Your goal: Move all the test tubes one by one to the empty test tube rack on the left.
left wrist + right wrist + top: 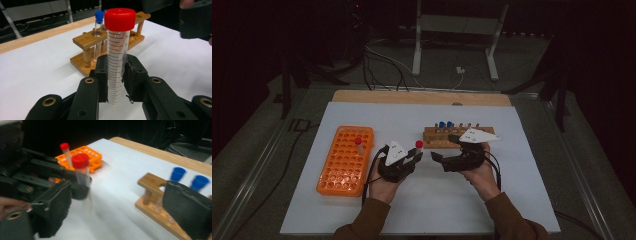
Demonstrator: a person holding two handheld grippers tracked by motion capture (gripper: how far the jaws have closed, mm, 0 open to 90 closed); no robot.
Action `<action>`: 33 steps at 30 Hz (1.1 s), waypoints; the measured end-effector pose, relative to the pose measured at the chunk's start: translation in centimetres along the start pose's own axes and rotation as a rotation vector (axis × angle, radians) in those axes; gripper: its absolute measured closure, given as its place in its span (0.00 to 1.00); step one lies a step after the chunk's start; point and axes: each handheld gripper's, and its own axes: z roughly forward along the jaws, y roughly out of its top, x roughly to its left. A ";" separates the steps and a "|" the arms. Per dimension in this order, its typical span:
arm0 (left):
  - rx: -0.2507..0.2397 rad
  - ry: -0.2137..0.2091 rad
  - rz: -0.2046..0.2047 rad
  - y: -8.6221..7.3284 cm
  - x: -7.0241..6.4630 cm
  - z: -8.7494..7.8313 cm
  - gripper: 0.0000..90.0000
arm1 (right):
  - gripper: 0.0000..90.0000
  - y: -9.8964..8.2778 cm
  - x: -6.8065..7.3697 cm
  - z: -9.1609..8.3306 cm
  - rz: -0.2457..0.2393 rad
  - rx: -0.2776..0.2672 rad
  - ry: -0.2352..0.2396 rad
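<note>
Standing upright between the pads of the left gripper (117, 75), the red-capped tube (117, 50) is pinched at mid-length, its graduated body clear and its tip above the white surface (512, 200), roughly at its middle. The right gripper (447, 150) sits just beside it with its jaws spread wide and nothing between them. Behind both, toward the far edge, the wooden rack (439, 137) holds blue-capped tubes (445, 124). Near the left edge lies the orange rack (344, 162) with another red-capped tube (358, 144) standing in it; its exact hole is hard to make out in the dim light.
</note>
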 end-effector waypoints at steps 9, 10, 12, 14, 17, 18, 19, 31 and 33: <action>-0.010 0.015 -0.004 0.1 0.6 -0.6 0.83 | 0.02 -1.0 -1.0 -1.2 -0.006 -0.007 -0.057; -0.009 0.018 -0.004 0.1 0.7 -0.7 0.83 | 0.01 -1.2 -1.1 -1.4 -0.006 -0.008 -0.064; -0.011 0.023 -0.006 0.1 0.8 -1.0 0.83 | 0.02 -1.4 -1.3 -1.7 -0.009 -0.008 -0.078; -0.017 0.031 -0.007 0.1 1.0 -1.2 0.83 | 0.02 -1.8 -1.6 -2.1 -0.005 -0.012 -0.085; -0.019 0.047 -0.004 0.2 1.4 -1.7 0.83 | 0.02 -2.3 -2.1 -2.7 0.003 -0.016 -0.106; -0.020 0.053 -0.004 0.2 1.5 -1.8 0.83 | 0.02 -2.4 -2.3 -3.0 0.004 -0.015 -0.116; -0.019 0.057 -0.005 0.2 1.6 -1.9 0.83 | 0.02 -2.6 -2.5 -3.2 0.006 -0.016 -0.127; -0.038 0.125 -0.030 0.2 3.8 -4.3 0.83 | 0.02 -3.8 -3.9 -5.2 0.042 -0.044 -0.189; -0.040 0.141 -0.034 0.1 4.3 -4.7 0.82 | 0.02 -4.0 -4.1 -5.5 0.053 -0.048 -0.192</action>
